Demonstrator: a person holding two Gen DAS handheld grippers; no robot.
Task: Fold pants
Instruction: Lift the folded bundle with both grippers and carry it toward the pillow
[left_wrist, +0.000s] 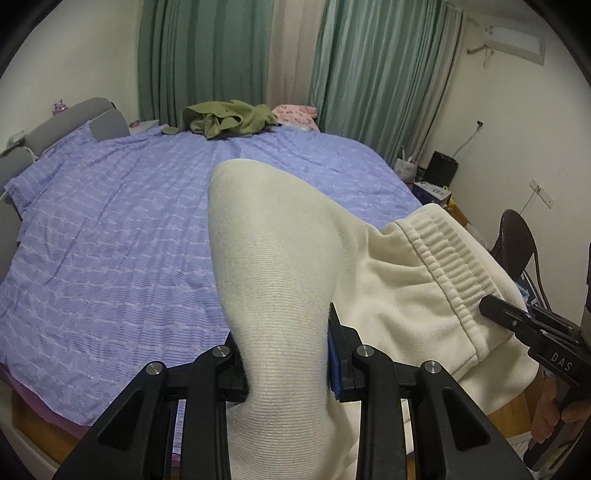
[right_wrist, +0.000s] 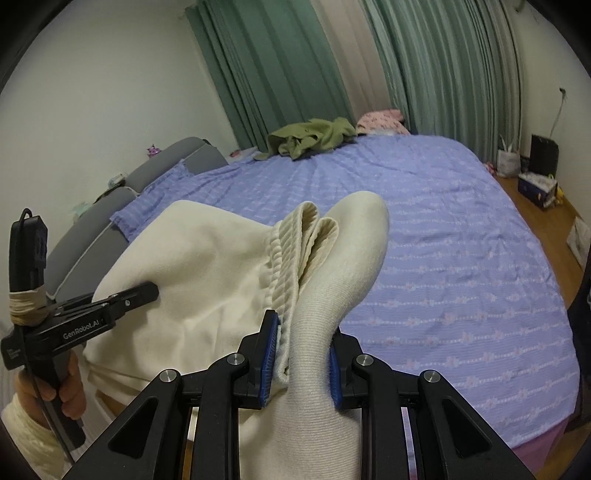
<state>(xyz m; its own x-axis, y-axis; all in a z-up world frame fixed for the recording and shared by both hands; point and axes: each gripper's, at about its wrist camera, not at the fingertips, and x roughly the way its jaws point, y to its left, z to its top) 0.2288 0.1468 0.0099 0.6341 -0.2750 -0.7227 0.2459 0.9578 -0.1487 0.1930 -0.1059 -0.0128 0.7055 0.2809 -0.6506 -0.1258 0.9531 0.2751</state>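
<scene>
Pants (left_wrist: 280, 258) hang in the air above the bed (left_wrist: 110, 221), pinched at both ends so they can spread flat; left gripper (left_wrist: 284, 369) clamps one bunch of cloth; right gripper (right_wrist: 303, 362) clamps waistband (right_wrist: 291, 258) plus leg fabric.

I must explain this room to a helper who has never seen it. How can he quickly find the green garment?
Start at the large bed with its purple striped cover. At its far edge, before the green curtains, lies the olive green garment, crumpled, unlike the pink patterned item beside it.
</scene>
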